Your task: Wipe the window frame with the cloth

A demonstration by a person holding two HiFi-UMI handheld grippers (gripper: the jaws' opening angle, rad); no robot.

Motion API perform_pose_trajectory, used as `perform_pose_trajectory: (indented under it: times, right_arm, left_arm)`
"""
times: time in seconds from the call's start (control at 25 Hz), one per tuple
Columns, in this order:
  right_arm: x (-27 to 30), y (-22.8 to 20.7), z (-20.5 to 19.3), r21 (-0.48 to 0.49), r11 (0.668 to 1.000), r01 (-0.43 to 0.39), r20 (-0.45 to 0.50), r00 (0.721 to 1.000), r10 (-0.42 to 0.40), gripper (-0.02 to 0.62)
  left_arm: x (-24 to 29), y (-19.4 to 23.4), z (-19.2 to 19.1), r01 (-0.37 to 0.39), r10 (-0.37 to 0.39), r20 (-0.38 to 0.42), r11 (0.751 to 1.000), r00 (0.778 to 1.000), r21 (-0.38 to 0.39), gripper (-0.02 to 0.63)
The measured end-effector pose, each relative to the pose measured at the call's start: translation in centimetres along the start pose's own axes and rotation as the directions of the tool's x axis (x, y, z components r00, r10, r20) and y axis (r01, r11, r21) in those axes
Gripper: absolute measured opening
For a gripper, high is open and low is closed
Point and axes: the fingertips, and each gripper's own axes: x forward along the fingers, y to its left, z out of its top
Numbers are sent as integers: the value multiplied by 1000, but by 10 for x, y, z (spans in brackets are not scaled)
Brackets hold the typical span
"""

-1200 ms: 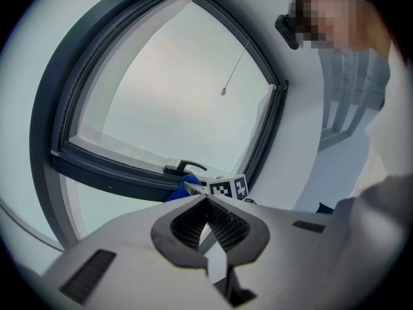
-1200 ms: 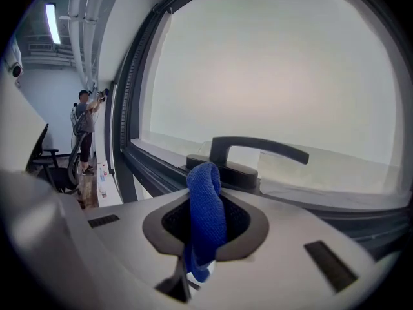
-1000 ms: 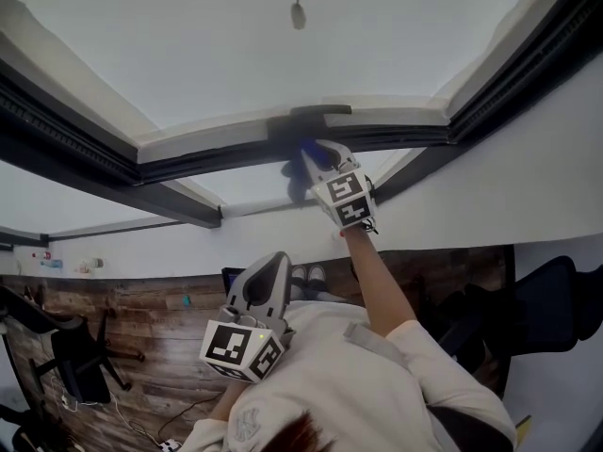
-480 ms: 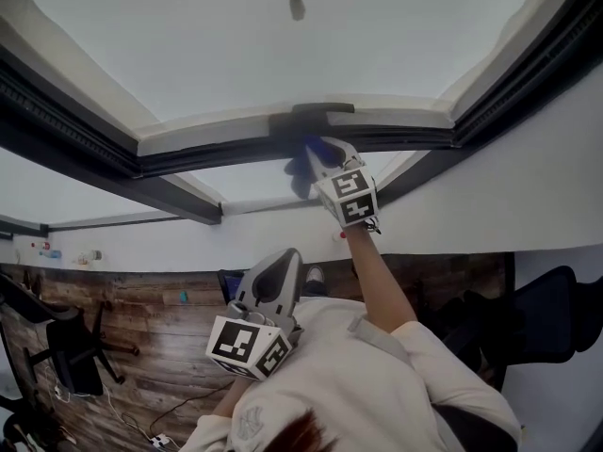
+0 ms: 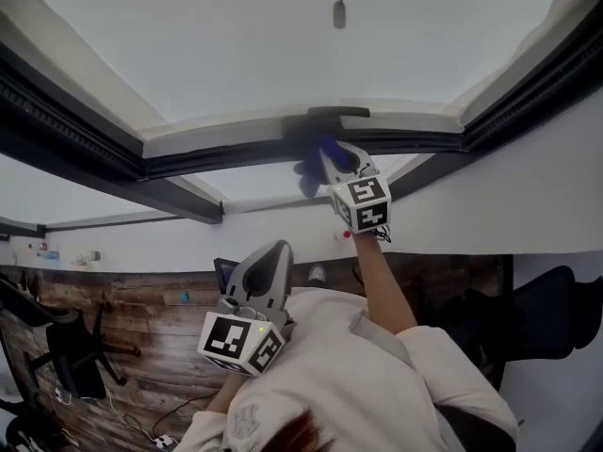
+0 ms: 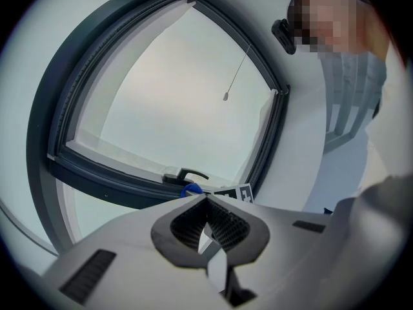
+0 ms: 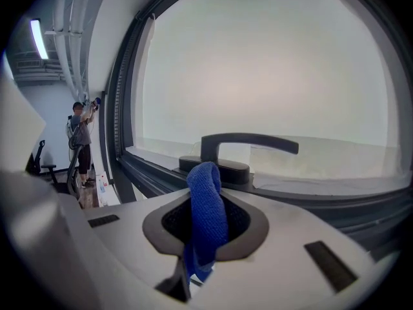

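- The right gripper (image 5: 332, 153) is raised on an outstretched arm to the rail of the window frame (image 5: 236, 153) that carries the dark handle (image 7: 248, 144). Its jaws are clamped on a folded blue cloth (image 7: 208, 205). The fold sticks out past the jaw tips, so fabric rather than plastic would meet the frame.
- The cloth's tip sits just in front of the handle's base. It is touching the rail or nearly so; I cannot tell which. The handle breaks up the rail, which is probably why the cloth is held as a narrow, bunched fold that can work in around the base.
- The left gripper (image 5: 271, 257) is held low near the person's chest, well apart from the frame. Its jaws are closed tip to tip with nothing between them. It has no job in the wipe, and tucked in there it does not block the reaching arm.
- The cloth is near the middle of the rail and long runs of dark frame stretch away on both sides, so I judge that much wiping remains.
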Motion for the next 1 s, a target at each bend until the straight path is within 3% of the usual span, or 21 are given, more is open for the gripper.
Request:
perform_pose_trajectory:
  times: [0.44, 0.8, 1.0]
  right_arm:
    - [-2, -4, -2, -42, 999, -20, -9, 1000, 20, 54]
    - [-3, -7, -1, -43, 999, -30, -1, 1000, 30, 54]
    - [-4, -9, -1, -48, 998, -30, -6, 1000, 29, 54]
  left_arm:
    - [13, -8, 0, 30, -30, 1, 1000, 1000, 4, 5]
    - [4, 0, 0, -36, 36, 28, 999, 999, -9, 5]
    - [2, -1, 0, -34, 35, 34, 999, 999, -7, 5]
